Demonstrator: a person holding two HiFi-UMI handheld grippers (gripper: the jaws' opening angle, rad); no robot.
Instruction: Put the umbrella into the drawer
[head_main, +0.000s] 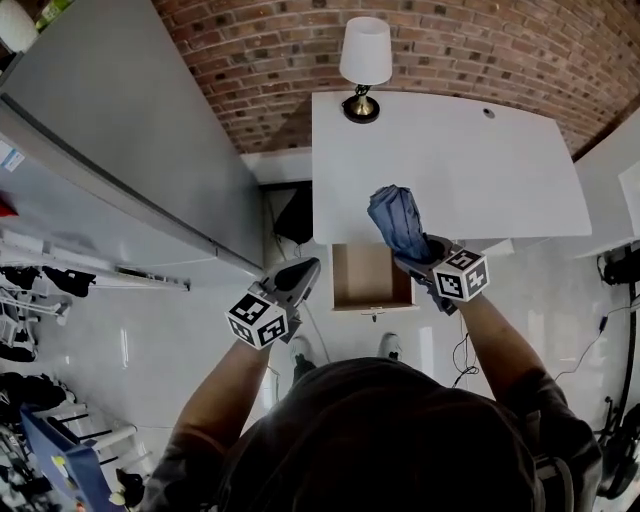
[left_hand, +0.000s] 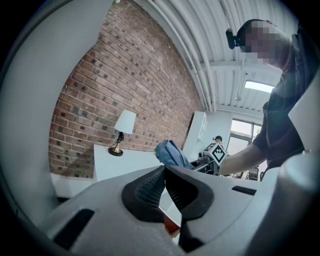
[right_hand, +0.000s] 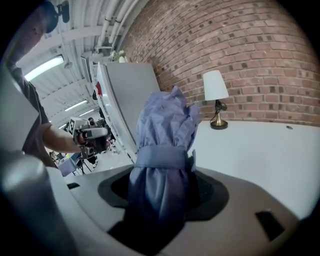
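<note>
My right gripper (head_main: 420, 256) is shut on a folded blue umbrella (head_main: 398, 222), held over the front edge of the white table (head_main: 490, 180). In the right gripper view the umbrella (right_hand: 165, 135) stands up out of the jaws (right_hand: 162, 187), its strap wrapped round it. Just below the table's front edge an open wooden drawer (head_main: 370, 277) sticks out, empty as far as I see, left of the umbrella. My left gripper (head_main: 298, 274) hangs in the air left of the drawer, jaws (left_hand: 164, 172) together on nothing. The left gripper view also catches the umbrella (left_hand: 170, 152).
A lamp (head_main: 364, 60) with a white shade stands at the table's back edge against the brick wall. A tall grey cabinet (head_main: 130, 130) fills the left side. A white unit (head_main: 615, 180) and floor cables (head_main: 462, 352) lie right. My shoes (head_main: 390, 346) are below the drawer.
</note>
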